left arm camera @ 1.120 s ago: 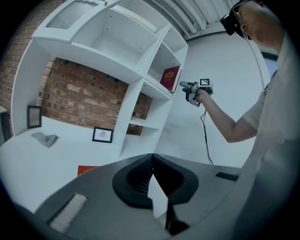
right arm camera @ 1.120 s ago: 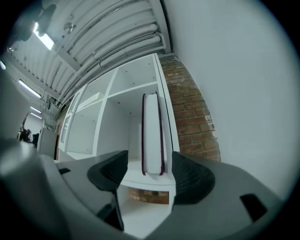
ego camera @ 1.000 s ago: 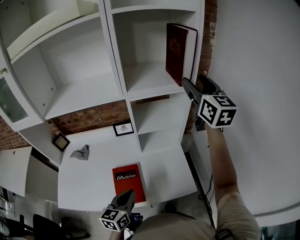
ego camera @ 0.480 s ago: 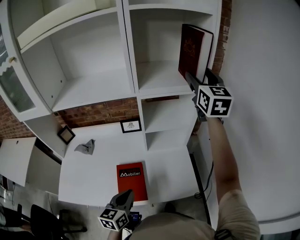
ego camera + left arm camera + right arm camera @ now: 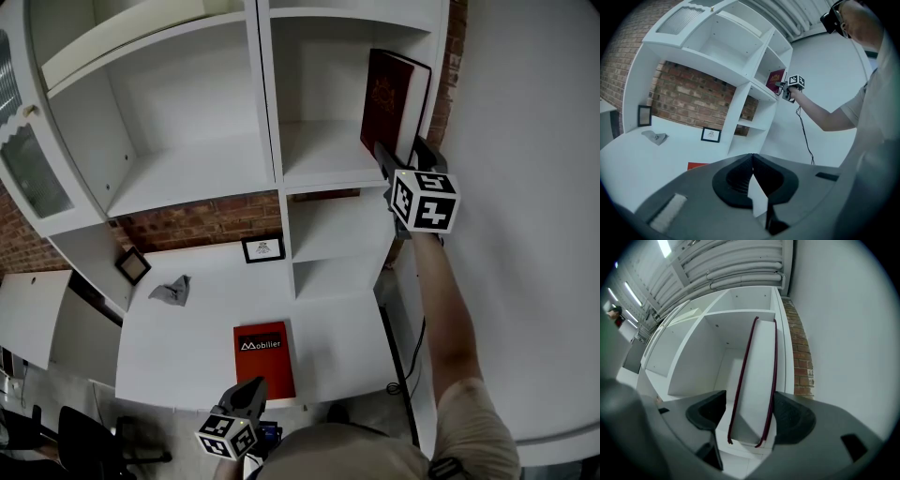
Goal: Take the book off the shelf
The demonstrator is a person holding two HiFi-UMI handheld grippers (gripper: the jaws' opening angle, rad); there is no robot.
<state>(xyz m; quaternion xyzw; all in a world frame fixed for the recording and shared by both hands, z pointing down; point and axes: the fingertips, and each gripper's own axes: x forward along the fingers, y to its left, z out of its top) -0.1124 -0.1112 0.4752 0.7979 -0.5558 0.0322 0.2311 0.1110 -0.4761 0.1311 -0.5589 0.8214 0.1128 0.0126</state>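
Jaws of the right tool [image 5: 749,413] are standing wide apart, having just been opening, and they are straddling the dark red book [image 5: 757,376] without pressing on it. The left jaw is leaving a clear gap from the near cover, while the right jaw is sitting just beside the other cover. The book is standing upright with its page edge facing the tool. It is sitting at the front right corner of its board in the white shelf unit [image 5: 267,141], close to the compartment's right wall.

The left tool [image 5: 255,386] is hanging low with its jaws pressed together on nothing, just off the front edge of the tabletop [image 5: 178,347]. A red book marked Mobilier [image 5: 264,356] is lying flat at that front edge. A crumpled grey cloth [image 5: 171,291] and a small picture frame [image 5: 262,249] are resting toward the tabletop's back edge.
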